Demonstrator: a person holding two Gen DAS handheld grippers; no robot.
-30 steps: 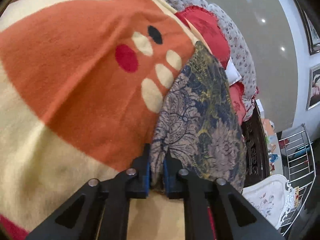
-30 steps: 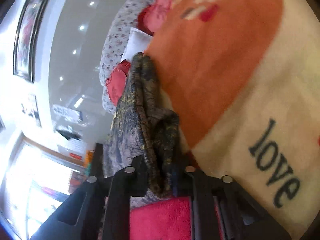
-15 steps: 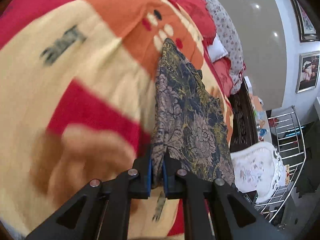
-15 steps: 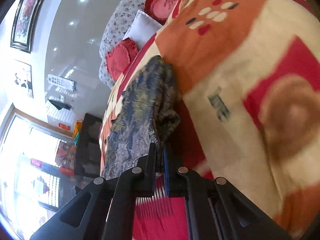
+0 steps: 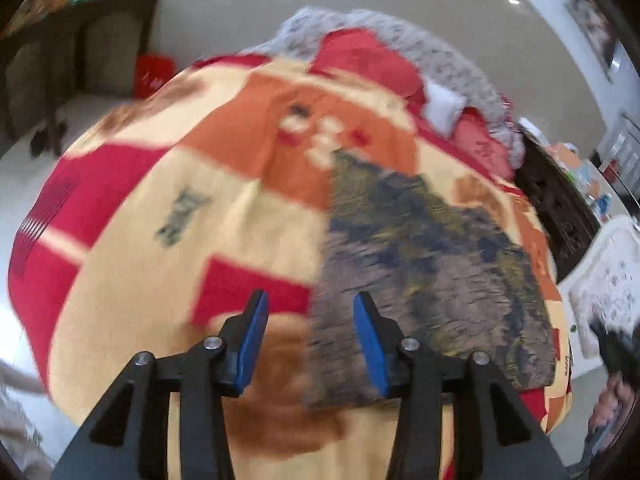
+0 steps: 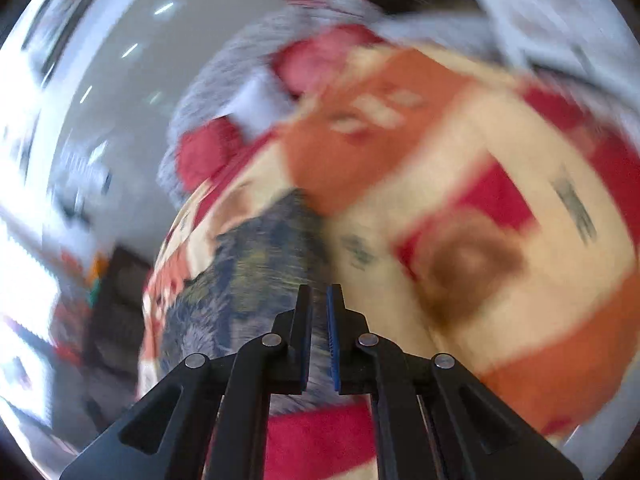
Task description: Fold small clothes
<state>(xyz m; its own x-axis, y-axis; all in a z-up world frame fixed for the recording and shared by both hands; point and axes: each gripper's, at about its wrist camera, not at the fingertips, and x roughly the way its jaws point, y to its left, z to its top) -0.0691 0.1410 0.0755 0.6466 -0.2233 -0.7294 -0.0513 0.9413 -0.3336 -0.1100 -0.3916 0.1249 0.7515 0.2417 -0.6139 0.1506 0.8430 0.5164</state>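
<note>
Through my left wrist camera, my left gripper (image 5: 307,338) is released, its blue pads (image 5: 253,340) spread wide with nothing between them. It hangs above the near edge of the dark floral garment (image 5: 424,264), which lies flat on the patchwork blanket (image 5: 160,240) to the right of centre, running from close under my fingers toward the far side. The blanket covers a bed, with red cushions (image 5: 360,60) and a white pillow (image 5: 444,106) at its far end. A dark wooden cabinet (image 5: 556,200) stands off to the right. The picture is smeared by motion.

Through my right wrist camera, heavily blurred, my right gripper (image 6: 319,336) has its jaws drawn almost together, only a narrow slit left between the blue pads (image 6: 333,344). The garment (image 6: 248,276) lies on the blanket (image 6: 500,320) to the left of my fingers and passes behind them. I cannot tell whether any cloth is caught in that slit. Red cushions (image 6: 208,152) sit at the far left.
</note>
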